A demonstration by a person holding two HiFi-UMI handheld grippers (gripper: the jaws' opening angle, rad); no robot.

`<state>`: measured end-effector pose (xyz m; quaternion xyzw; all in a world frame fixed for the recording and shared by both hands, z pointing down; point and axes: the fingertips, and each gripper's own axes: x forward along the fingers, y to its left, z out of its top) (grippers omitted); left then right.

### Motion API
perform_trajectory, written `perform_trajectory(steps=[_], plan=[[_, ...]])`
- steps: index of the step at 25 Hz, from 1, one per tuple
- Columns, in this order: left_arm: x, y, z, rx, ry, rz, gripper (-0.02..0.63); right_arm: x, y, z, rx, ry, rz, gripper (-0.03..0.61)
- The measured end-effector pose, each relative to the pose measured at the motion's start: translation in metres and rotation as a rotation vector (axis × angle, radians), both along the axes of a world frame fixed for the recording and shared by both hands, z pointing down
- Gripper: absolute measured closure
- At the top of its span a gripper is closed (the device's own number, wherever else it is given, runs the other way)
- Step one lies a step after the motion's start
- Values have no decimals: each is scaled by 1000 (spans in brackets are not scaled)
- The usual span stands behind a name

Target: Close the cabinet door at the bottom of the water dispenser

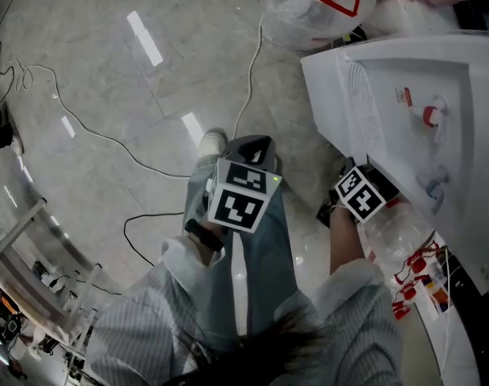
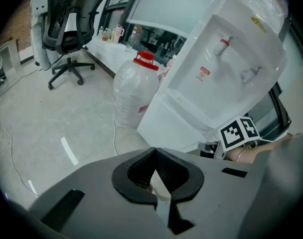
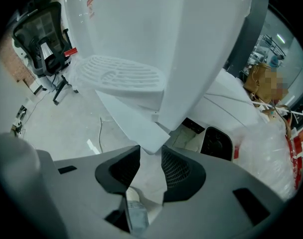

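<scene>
The white water dispenser stands at the right of the head view, with its red and blue taps facing up at me. In the right gripper view its drip tray is above, and the white cabinet door slants down from it. The door's lower corner sits between the tips of my right gripper, whose jaws stand apart without pressing on it. My left gripper hangs over the person's legs, left of the dispenser. Its pads meet at the tips with nothing in them.
A big water bottle with a red cap stands left of the dispenser, and an office chair stands further back. White and black cables trail over the tiled floor. Plastic bags lie behind the dispenser and more plastic beside it.
</scene>
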<state>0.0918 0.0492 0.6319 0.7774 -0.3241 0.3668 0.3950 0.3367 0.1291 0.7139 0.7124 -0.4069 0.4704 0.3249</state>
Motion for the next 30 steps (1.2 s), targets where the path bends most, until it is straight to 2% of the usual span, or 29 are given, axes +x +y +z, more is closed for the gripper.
perform_trajectory(steps=[10, 17, 24, 30], plan=[[2, 0, 9, -9, -4, -26, 603, 28, -10, -2, 1, 50, -19, 454], [10, 5, 6, -25, 7, -37, 603, 37, -12, 1, 17, 86, 31, 462], [13, 7, -2, -3, 16, -28, 603, 32, -11, -3, 7, 95, -15, 466], [9, 8, -30, 20, 17, 17, 603, 19, -4, -26, 19, 71, 29, 466]])
